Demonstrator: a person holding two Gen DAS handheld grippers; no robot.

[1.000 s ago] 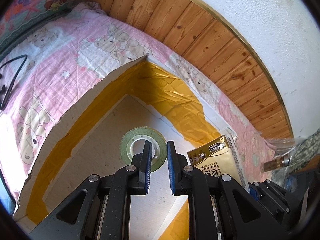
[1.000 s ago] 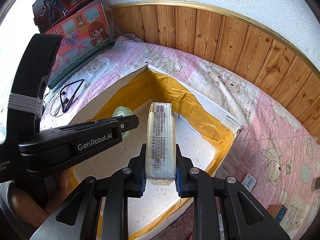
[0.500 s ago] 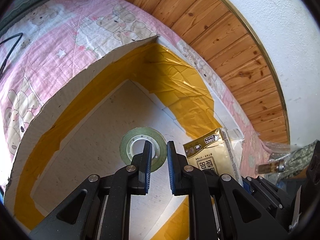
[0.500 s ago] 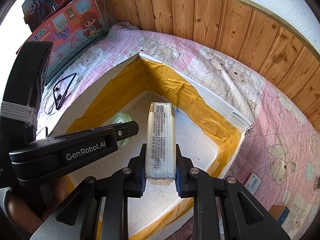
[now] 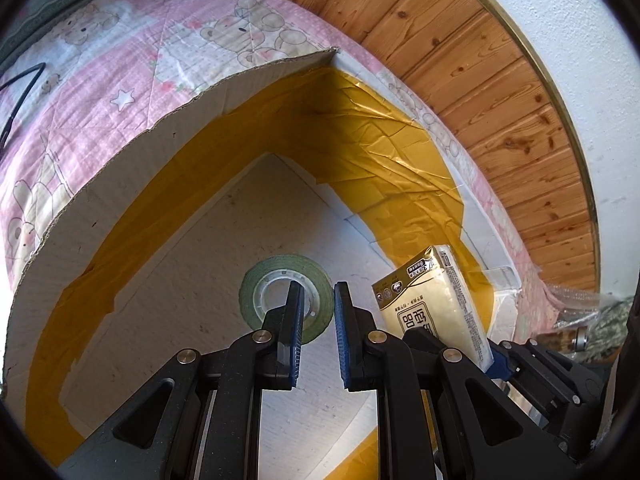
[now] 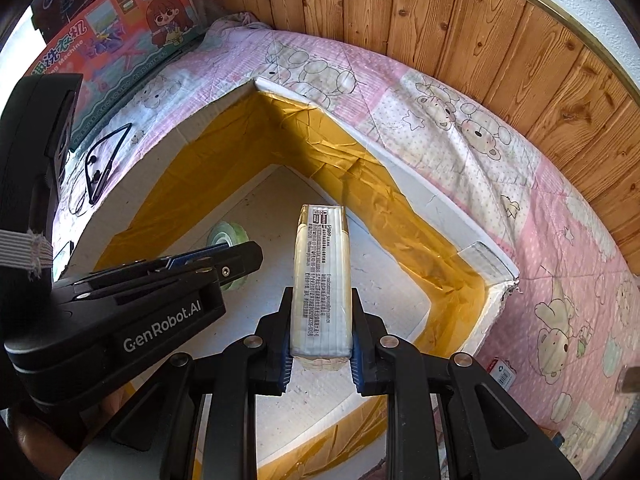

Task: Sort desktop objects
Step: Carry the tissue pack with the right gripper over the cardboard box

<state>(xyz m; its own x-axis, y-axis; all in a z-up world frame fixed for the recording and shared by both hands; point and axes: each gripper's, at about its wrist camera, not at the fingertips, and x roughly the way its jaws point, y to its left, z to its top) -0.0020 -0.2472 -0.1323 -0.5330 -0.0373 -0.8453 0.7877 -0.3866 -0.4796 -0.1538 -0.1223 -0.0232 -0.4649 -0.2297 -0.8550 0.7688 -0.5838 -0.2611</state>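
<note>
A green tape roll [image 5: 285,265] hangs over the floor of a white cardboard box [image 5: 120,208] lined with yellow tape. My left gripper [image 5: 316,296] is shut on the roll's rim, one finger in the hole and one outside. A cream and gold tissue pack [image 6: 322,272] stands on end between the pads of my right gripper [image 6: 321,292], which is shut on it above the box [image 6: 424,184]. The same pack [image 5: 432,304] shows at the right of the left wrist view. The left gripper [image 6: 236,256] and the tape roll [image 6: 226,232] sit just left of the pack.
The box lies on a pink quilt [image 6: 460,140] printed with bears, against a wood-panelled wall [image 6: 480,32]. Toy boxes [image 6: 132,28] stand at the back left, with a black cable [image 6: 100,168] in front of them. A small carton [image 6: 502,370] lies on the quilt at the right.
Both grippers have sunk toward the box with their loads, so its walls and floor look larger. The tape roll and the tissue pack have kept their places between the fingers.
</note>
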